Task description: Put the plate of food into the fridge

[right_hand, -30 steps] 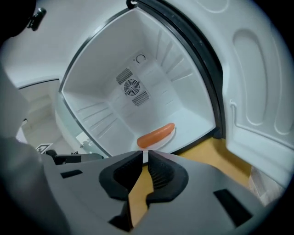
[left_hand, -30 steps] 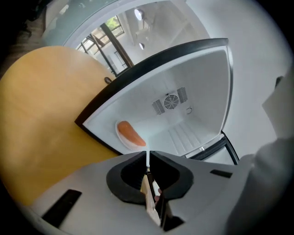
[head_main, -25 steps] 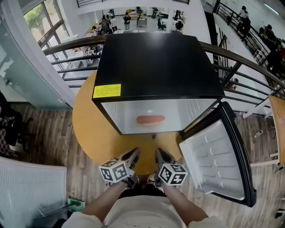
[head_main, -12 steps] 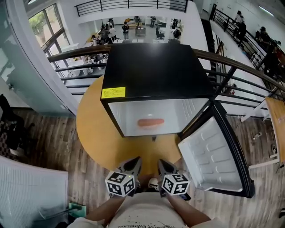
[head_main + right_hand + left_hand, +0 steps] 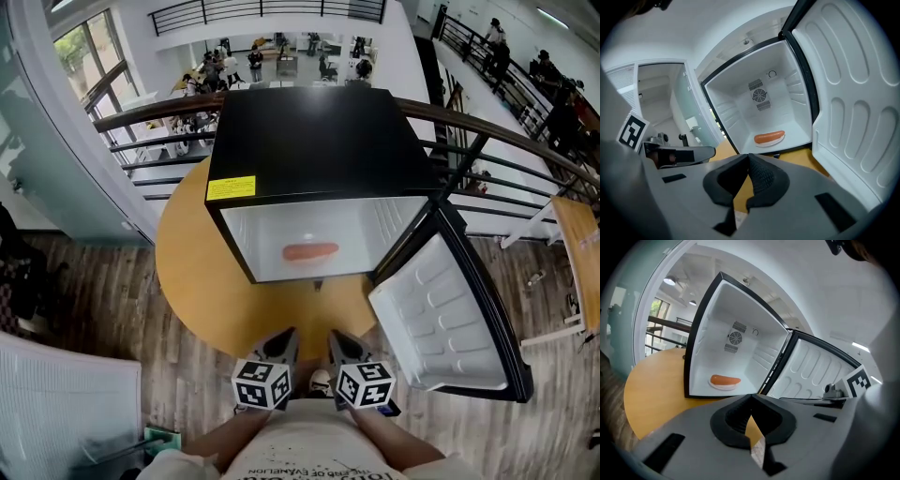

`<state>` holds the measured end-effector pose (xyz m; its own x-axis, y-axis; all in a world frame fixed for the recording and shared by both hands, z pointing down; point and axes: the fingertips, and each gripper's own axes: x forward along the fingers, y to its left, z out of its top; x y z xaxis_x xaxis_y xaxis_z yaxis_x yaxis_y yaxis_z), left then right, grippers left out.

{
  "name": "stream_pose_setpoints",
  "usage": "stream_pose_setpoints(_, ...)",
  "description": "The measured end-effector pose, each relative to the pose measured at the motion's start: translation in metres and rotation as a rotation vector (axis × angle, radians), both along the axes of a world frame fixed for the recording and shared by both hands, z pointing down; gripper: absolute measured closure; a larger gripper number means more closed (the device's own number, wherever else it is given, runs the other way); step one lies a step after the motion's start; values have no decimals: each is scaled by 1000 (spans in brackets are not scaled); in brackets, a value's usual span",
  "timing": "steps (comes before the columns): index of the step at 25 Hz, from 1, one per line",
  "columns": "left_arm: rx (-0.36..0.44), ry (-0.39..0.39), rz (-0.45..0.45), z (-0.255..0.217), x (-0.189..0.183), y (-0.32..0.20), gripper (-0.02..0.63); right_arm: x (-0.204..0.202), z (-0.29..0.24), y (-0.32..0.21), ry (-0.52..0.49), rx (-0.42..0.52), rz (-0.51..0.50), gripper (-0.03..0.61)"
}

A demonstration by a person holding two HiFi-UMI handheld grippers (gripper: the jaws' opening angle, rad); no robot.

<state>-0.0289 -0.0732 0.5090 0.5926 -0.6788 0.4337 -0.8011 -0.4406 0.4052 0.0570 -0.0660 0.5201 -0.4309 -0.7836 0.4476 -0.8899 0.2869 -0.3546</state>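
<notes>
- Plate of food, a white plate with an orange sausage (image 5: 310, 251), already lies inside the black mini fridge (image 5: 309, 141); placing looks done.
- White-lined fridge door (image 5: 441, 319) hangs open at right; closing may be left.
- Left tool (image 5: 284, 337) and right tool (image 5: 337, 337): jaws together, empty, near edge.

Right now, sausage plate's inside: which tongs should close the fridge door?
Probably right. The black, white-lined fridge door hangs open on that side, nearer the right tongs than the left tongs; both are shut and empty.

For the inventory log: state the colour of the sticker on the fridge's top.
Yellow sticker; head view shows it best.
</notes>
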Motion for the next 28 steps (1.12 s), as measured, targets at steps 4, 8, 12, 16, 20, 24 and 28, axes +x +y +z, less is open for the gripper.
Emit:
stream_pose_setpoints(4, -3, 0, 7, 0, 1, 2, 591, 0, 2, 2, 10, -10, -11, 552)
stream_pose_setpoints(8, -27, 10, -3, 5, -3, 5, 591, -6, 4, 4, 15, -13, -30, 552)
stream_pose_setpoints(12, -34, 10, -12, 8, -7, 7, 591, -12, 4, 5, 13, -14, -48, 552)
stream_pose_setpoints(16, -34, 4, -19, 9, -9, 8, 591, -16, 5, 5, 5, -19, -59, 552)
stream_pose_setpoints(20, -47, 14, -18, 11, -9, 9, 591, -19, 5, 6, 1, -21, -67, 552)
stream_pose_setpoints(24, -53, 9, -2, 13, -5, 12, 591, -20, 6, 6, -2, -25, -66, 552)
stream_pose_setpoints(28, -46, -1, 10, 14, -4, 12, 591, -19, 7, 4, -5, -25, -66, 552)
